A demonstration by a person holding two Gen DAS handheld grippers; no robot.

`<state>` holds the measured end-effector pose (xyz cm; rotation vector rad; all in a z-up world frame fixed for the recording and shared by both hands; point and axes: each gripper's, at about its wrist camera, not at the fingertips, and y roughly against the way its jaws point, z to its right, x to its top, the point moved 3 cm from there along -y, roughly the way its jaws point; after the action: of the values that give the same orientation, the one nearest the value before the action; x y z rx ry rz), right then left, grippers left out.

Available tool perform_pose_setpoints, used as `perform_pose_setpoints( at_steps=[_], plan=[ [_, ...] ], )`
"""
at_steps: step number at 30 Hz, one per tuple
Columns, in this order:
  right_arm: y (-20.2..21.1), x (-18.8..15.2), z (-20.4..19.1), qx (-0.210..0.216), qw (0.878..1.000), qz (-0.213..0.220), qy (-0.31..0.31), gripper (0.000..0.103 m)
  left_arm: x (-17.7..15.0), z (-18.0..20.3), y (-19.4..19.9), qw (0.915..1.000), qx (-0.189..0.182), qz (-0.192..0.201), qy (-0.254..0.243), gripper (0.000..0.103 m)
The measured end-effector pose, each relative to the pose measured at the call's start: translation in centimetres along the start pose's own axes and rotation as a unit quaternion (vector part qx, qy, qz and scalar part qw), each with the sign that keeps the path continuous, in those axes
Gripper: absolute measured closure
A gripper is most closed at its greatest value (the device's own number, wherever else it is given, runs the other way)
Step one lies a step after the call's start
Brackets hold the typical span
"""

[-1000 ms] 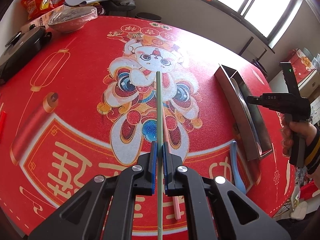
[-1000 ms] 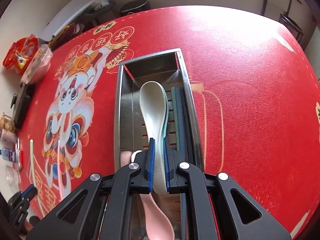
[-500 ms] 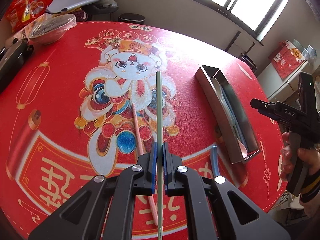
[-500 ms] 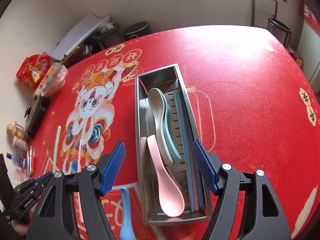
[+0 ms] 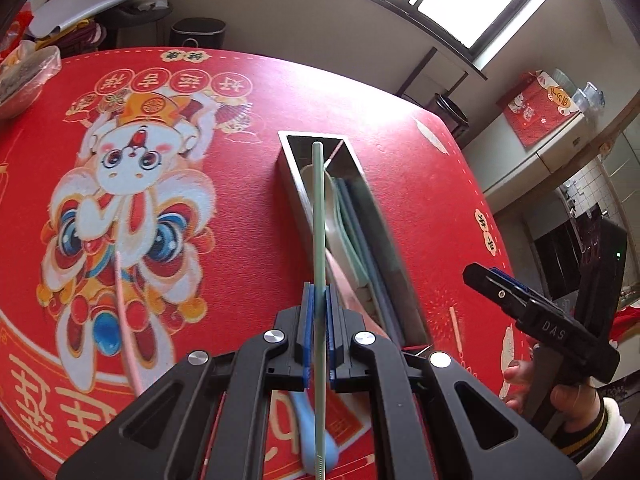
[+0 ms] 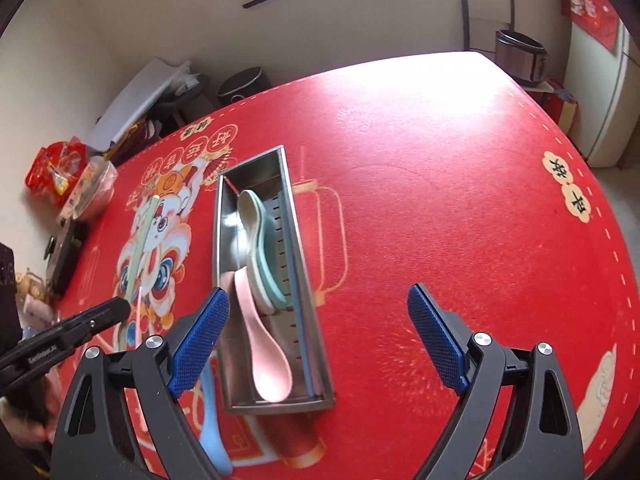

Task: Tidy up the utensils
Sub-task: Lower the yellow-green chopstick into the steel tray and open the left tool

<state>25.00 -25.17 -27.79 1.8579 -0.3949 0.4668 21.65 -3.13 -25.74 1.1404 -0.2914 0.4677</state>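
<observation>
My left gripper (image 5: 318, 312) is shut on a pale green chopstick (image 5: 318, 216), which points forward over the near end of the steel tray (image 5: 289, 160). The same chopstick (image 6: 142, 240) and left gripper (image 6: 120, 308) show at the left of the right wrist view. My right gripper (image 6: 316, 300) hovers above the tray (image 6: 218, 240), its jaws opening wide with nothing pressed between them. Inside the tray lie a white spoon (image 6: 250, 208), a teal spoon (image 6: 268, 272), a pink spoon (image 6: 264, 360) and blue chopsticks (image 6: 298, 300). A blue spoon (image 6: 212, 420) and a pink chopstick (image 5: 124, 312) lie on the red tablecloth.
A wrapped bowl (image 6: 92, 188), a red snack bag (image 6: 56, 168) and a black appliance (image 6: 66, 256) stand along the table's left edge. A rice cooker (image 6: 520, 60) sits beyond the far corner. A hand (image 5: 568, 396) holds the right gripper (image 5: 474, 274) near the table's right edge.
The right gripper let go of the white spoon into the tray, opened wide and drew back upward. The left gripper carried the green chopstick rightward until it points over the tray.
</observation>
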Motion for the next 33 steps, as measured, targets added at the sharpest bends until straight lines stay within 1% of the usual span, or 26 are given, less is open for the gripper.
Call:
perform_pose_setpoints(
  at_steps=[4, 7, 10, 13, 21, 23, 28, 30, 32, 33],
  plan=[
    [0.9, 0.0, 2.7, -0.001, 1.000, 0.000, -0.018, 0.016, 0.5, 2.4, -3.5, 0.9995, -0.006, -0.028, 0.008, 0.098],
    [1.7, 0.0, 4.3, -0.006, 1.000, 0.005, -0.023, 0.015, 0.8, 3.3, -6.0, 0.9979, -0.007, -0.055, 0.034, 0.098],
    [2.2, 0.0, 5.7, -0.010, 1.000, 0.004, -0.026, 0.015, 1.1, 3.5, -8.2, 0.9957, 0.005, -0.069, 0.062, 0.098],
    [2.5, 0.0, 7.2, -0.015, 0.999, 0.004, -0.033, 0.015, 1.6, 3.6, -9.9, 0.9938, 0.013, -0.075, 0.082, 0.098],
    [3.0, 0.0, 9.9, -0.016, 0.999, 0.002, -0.048, 0.015, 2.6, 4.3, -13.1, 0.9916, 0.033, -0.083, 0.094, 0.097],
    [3.1, 0.2, 10.2, -0.015, 0.999, 0.002, -0.048, 0.015, 2.6, 4.4, -13.7, 0.9911, 0.031, -0.086, 0.097, 0.097],
    [3.7, 0.5, 10.3, -0.013, 0.998, 0.011, -0.052, 0.015, 2.6, 4.3, -14.2, 0.9904, -0.003, -0.104, 0.091, 0.097],
    [3.9, 0.5, 10.1, -0.011, 0.998, 0.016, -0.055, 0.015, 2.6, 3.9, -13.5, 0.9908, -0.013, -0.101, 0.089, 0.096],
    [4.1, 0.4, 9.6, -0.005, 0.998, 0.022, -0.057, 0.015, 3.0, 3.6, -12.1, 0.9926, -0.021, -0.091, 0.077, 0.093],
    [4.1, 0.3, 9.2, -0.001, 0.998, 0.023, -0.057, 0.015, 3.2, 3.4, -11.3, 0.9937, -0.022, -0.085, 0.070, 0.090]
  ],
)
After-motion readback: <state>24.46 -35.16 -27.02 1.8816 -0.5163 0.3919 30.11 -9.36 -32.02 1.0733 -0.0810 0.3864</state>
